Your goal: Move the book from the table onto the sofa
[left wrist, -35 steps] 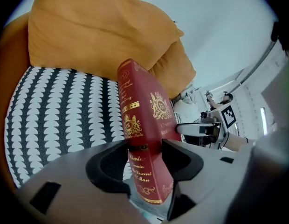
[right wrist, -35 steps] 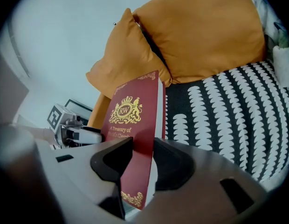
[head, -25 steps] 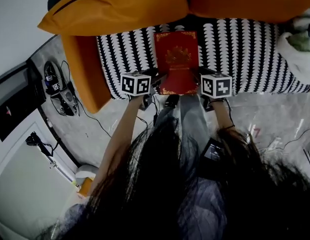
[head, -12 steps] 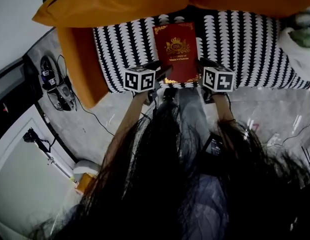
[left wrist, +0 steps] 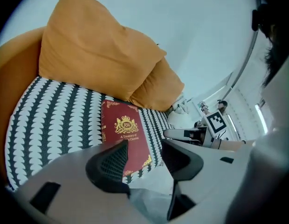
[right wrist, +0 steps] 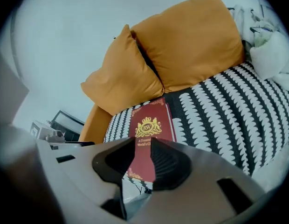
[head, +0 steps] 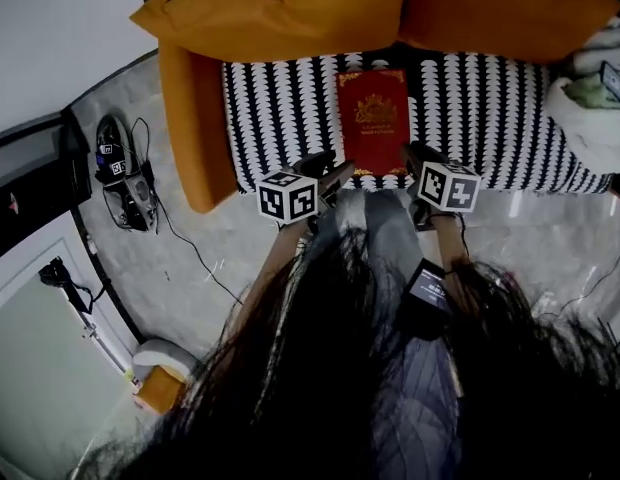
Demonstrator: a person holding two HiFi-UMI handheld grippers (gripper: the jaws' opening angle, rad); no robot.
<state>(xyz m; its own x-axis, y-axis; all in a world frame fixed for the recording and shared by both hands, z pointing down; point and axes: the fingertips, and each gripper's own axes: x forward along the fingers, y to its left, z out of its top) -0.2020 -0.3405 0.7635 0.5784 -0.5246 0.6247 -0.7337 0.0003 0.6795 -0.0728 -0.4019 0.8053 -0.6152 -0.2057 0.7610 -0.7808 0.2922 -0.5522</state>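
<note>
The red book (head: 373, 120) with gold print lies flat on the sofa's black-and-white patterned seat (head: 280, 108), its cover up; it also shows as the book (left wrist: 123, 136) and the book (right wrist: 149, 125) in the two gripper views. My left gripper (head: 326, 170) hovers just off the seat's front edge, at the book's near left corner, open and empty. My right gripper (head: 416, 156) hovers at the near right corner, its jaws a narrow gap apart with nothing between them. Neither touches the book. The left gripper (left wrist: 144, 155) and right gripper (right wrist: 143, 155) both look down at the book.
Two orange cushions (head: 280, 8) (head: 500, 8) lean along the sofa's back, and an orange armrest (head: 190, 128) closes its left end. A white bundle of cloth (head: 590, 108) lies at the right end. Cables and a device (head: 120, 173) sit on the floor at left.
Both grippers have drawn back from the book's near corners and risen off the seat's front edge. The book stays flat on the seat.
</note>
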